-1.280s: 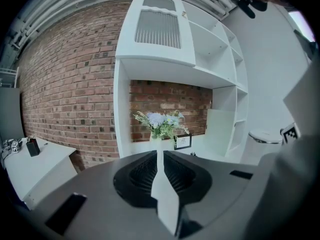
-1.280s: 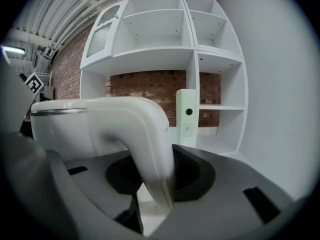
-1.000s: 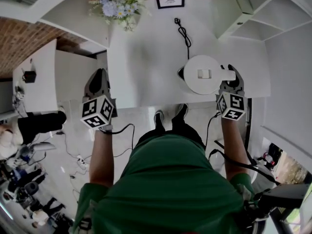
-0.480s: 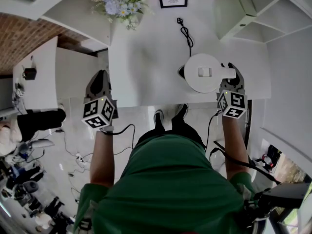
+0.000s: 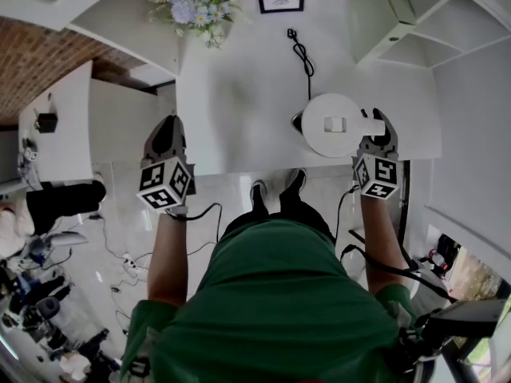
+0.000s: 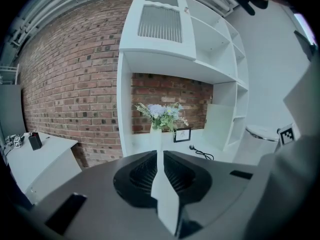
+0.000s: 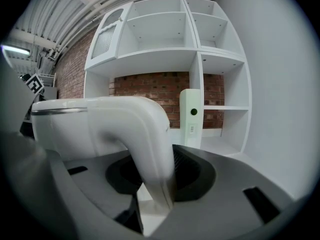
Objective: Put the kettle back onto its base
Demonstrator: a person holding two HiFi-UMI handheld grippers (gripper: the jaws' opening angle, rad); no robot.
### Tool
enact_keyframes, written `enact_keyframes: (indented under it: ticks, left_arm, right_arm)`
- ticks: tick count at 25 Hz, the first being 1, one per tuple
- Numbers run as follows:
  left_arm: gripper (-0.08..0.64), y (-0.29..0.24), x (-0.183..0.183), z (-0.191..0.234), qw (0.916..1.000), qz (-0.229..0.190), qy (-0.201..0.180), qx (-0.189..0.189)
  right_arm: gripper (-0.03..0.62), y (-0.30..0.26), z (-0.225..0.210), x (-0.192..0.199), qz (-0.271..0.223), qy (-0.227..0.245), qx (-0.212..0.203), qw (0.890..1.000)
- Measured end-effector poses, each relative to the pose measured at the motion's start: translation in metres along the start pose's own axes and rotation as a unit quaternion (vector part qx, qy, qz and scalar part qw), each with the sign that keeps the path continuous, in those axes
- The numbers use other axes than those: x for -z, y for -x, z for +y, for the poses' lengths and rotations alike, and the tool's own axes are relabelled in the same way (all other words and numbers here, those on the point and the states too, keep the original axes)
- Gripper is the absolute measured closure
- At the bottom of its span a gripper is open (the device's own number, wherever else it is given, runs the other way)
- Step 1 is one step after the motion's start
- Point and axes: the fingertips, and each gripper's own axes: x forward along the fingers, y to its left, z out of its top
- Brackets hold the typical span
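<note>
Clamping the kettle point(image 5: 334, 124) by its handle, body just left of the right gripper point(image 5: 374, 126) over its dark base point(image 5: 296, 122), the person seems mid-seating; next, settle it squarely and release, left gripper point(image 5: 165, 126) closed and empty.

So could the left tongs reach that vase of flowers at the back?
Probably, with a stretch: only bare table lies between the left tongs and the flower vase; the kettle is off to the right.
</note>
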Motion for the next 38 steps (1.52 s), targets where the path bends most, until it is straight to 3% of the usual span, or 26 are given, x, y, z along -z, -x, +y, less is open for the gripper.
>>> enact_keyframes:
  ticks: [12, 15, 17, 24, 28, 32, 38]
  left_arm:
    - [0.508, 0.019, 0.003, 0.006, 0.9999, -0.006, 0.009, 0.008]
    - [0.508, 0.024, 0.004, 0.006, 0.9998, -0.008, 0.012, 0.012]
    - [0.508, 0.026, 0.005, 0.005, 0.9997, -0.010, 0.014, 0.016]
    - [0.508, 0.030, 0.003, 0.002, 0.9991, -0.018, 0.021, 0.031]
    - [0.508, 0.031, 0.002, 0.000, 0.9987, -0.022, 0.022, 0.040]
    - [0.508, 0.030, 0.001, -0.003, 0.9983, -0.025, 0.023, 0.047]
    - [0.508, 0.036, -0.002, -0.003, 0.9977, -0.030, 0.023, 0.057]
  right_arm:
    - [0.445, 0.016, -0.004, 0.019, 0.006, -0.026, 0.023, 0.999]
    - [0.382, 0.023, -0.009, 0.024, 0.017, -0.036, 0.044, 0.998]
    - [0.354, 0.027, -0.010, 0.025, 0.026, -0.032, 0.053, 0.998]
    - [0.351, 0.041, -0.007, 0.029, 0.067, 0.006, 0.080, 0.994]
    - [0.353, 0.047, -0.004, 0.034, 0.081, -0.006, 0.090, 0.993]
    - [0.350, 0.053, -0.006, 0.040, 0.096, -0.036, 0.114, 0.988]
    - [0.325, 0.071, 0.001, 0.063, 0.146, -0.035, 0.161, 0.975]
